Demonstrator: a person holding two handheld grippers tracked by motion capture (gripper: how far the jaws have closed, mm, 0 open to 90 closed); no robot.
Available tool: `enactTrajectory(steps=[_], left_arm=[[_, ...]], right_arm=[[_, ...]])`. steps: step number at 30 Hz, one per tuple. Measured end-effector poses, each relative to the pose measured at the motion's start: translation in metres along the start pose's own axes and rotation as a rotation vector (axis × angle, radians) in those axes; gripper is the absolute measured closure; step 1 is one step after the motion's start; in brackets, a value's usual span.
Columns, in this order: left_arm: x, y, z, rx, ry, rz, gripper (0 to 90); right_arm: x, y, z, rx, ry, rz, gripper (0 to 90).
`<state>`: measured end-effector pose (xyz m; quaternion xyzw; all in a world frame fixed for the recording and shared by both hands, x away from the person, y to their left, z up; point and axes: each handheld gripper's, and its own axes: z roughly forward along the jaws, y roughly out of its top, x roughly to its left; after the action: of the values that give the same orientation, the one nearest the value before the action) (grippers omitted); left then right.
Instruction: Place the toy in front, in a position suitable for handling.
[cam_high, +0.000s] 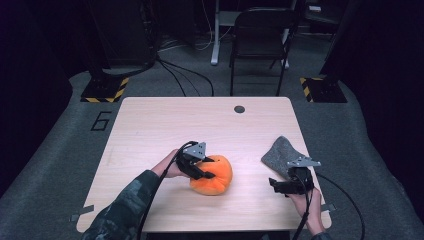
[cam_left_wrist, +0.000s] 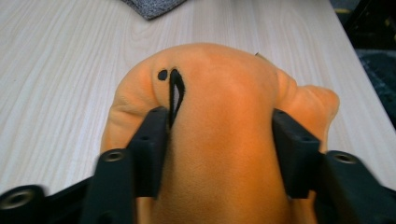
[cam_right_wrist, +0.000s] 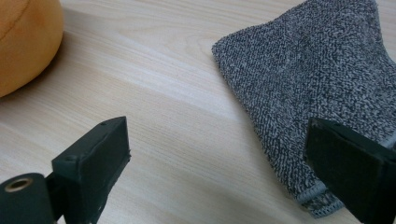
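Tabletop (cam_high: 150, 125): left gripper (cam_left_wrist: 219, 144) apparently squeezing plush (cam_left_wrist: 219, 93).

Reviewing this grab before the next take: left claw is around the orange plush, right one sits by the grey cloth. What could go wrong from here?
1. The left claw straddles the soft, round orange plush toy with both pads against its sides; the fabric may squash or slip rather than lift cleanly.
2. One pad sits beside the toy's black stitched eye mark and could snag it.
3. The right claw hangs open low over the pale wooden table, one pad over the grey knitted cloth's hem; closing could pinch the cloth or scrape the table.
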<state>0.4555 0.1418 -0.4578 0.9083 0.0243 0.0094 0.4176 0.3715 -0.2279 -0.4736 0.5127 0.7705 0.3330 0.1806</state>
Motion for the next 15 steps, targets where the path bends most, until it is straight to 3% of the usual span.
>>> enactTrajectory(steps=[7, 10, 12, 15], left_arm=[[-0.001, -0.001, -0.016, -0.053, 0.002, -0.054, 15.5], [-0.005, -0.004, -0.028, -0.088, 0.022, -0.081, 13.2], [-0.008, -0.007, -0.037, -0.110, 0.060, -0.111, 9.2], [-0.015, -0.018, -0.053, -0.187, 0.105, -0.178, 4.9]], right_arm=[[0.001, 0.001, -0.001, -0.010, 0.018, -0.024, 6.5], [0.002, 0.002, -0.002, -0.016, 0.029, -0.031, 6.3], [0.003, 0.002, -0.002, -0.021, 0.039, -0.035, 6.3], [0.006, 0.003, -0.002, -0.018, 0.062, -0.048, 6.1]])
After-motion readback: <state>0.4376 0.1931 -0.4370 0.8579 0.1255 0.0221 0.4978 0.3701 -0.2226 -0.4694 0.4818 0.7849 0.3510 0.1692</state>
